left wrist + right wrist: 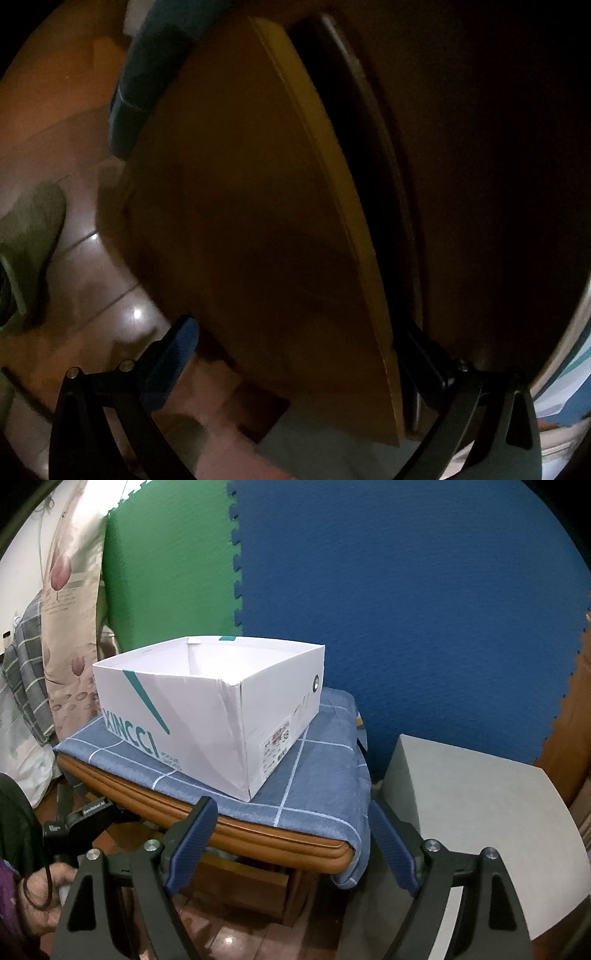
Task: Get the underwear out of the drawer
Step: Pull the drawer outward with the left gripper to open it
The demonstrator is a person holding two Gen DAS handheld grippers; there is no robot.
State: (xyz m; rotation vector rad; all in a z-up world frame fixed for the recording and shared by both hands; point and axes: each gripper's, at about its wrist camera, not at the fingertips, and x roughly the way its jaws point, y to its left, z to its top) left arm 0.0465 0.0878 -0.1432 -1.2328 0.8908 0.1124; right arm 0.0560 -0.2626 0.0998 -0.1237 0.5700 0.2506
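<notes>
In the left wrist view a wooden drawer front (258, 206) fills the dark middle, with a black gap (354, 166) along its right edge beside the cabinet frame. My left gripper (295, 354) is open and straddles the front's lower end: the blue-padded finger (173, 365) stands clear on the left, the other finger (424, 358) reaches into the gap. No underwear shows. In the right wrist view my right gripper (291, 834) hangs open and empty before the table edge (280, 834), above the drawer (247, 882).
A white open shoe box (207, 716) sits on a blue checked cloth (317, 771) over the table. A grey block (480, 812) stands at right, green and blue foam mats (406, 590) behind. A hand (44, 897) holds the left tool's body (88, 814). Glossy tiled floor (92, 266) lies below.
</notes>
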